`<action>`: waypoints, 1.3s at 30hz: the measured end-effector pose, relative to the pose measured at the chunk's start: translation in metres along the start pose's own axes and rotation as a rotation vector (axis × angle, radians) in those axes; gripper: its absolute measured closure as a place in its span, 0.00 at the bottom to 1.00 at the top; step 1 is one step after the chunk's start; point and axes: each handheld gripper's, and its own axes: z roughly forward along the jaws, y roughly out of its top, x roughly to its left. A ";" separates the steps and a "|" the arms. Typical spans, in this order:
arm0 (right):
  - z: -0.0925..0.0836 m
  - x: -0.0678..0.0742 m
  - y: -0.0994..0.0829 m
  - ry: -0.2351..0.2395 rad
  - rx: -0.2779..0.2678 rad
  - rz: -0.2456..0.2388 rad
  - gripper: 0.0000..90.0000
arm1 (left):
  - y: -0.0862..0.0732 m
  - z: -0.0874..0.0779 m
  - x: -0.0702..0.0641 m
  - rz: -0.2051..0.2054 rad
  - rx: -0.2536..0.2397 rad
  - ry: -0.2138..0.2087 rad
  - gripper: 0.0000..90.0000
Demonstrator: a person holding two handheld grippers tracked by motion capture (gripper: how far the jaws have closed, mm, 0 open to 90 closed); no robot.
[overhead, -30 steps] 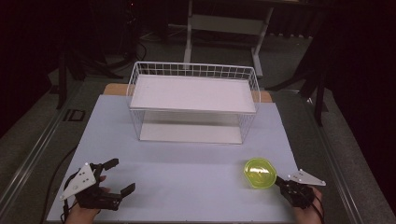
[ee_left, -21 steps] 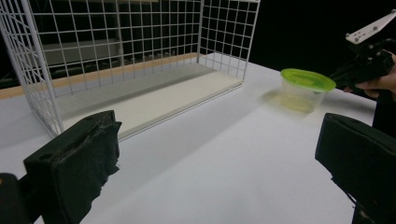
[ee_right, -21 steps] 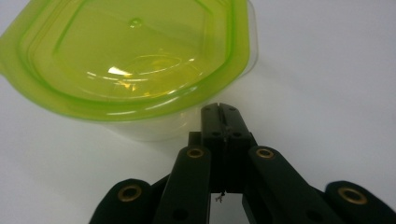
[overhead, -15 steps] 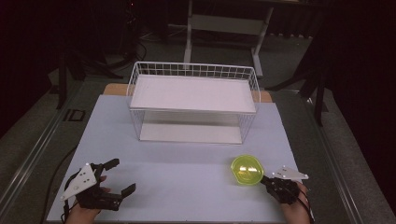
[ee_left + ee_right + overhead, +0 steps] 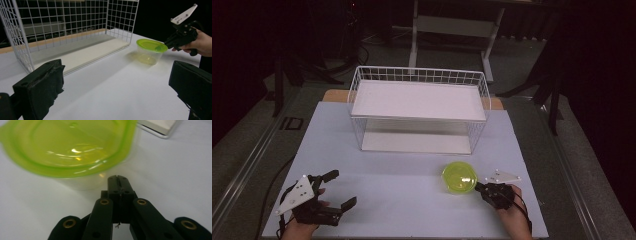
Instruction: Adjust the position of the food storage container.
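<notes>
The left gripper (image 5: 334,190) rests at the near left corner of the table (image 5: 412,170), held by a hand (image 5: 304,227) that enters from the near edge. In the high view its jaws stand wide apart with nothing between them; the left gripper view confirms this, with bare table surface between the two black jaws.

The wire basket (image 5: 419,107) stands at the middle of the table toward the far edge. The high view shows a white board across its top and a second board on its floor. The left gripper view shows the basket (image 5: 62,30) from the side, as an open mesh with the lower board lying flat inside it.

The container (image 5: 459,178), clear with a yellow-green lid, stands near the near edge, right of centre and apart from the basket. In the high view it appears as a flat green disc. The left gripper view shows its clear wall below the lid (image 5: 151,45).

The right gripper (image 5: 479,187) lies just right of the container, toward the near right corner. In the right gripper view the jaws of the right gripper (image 5: 118,178) are fully closed with nothing between them, and the tips sit just beside the container wall (image 5: 82,182) under the lid rim. Contact cannot be determined.
</notes>
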 end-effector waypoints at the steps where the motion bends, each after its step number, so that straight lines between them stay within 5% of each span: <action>1: 0.001 -0.002 0.000 -0.005 0.000 0.004 1.00 | 0.000 0.000 0.000 0.000 0.000 0.000 0.01; 7: 0.009 -0.006 0.006 0.018 -0.005 0.019 1.00 | 0.000 0.001 0.000 0.006 0.003 -0.001 0.01; 21: 0.015 0.020 0.018 0.100 -0.017 -0.031 1.00 | 0.000 0.001 -0.001 0.009 0.005 -0.001 0.01; 39: 0.049 0.045 0.043 0.175 0.003 -0.070 1.00 | 0.000 0.000 -0.001 0.011 0.004 -0.004 0.01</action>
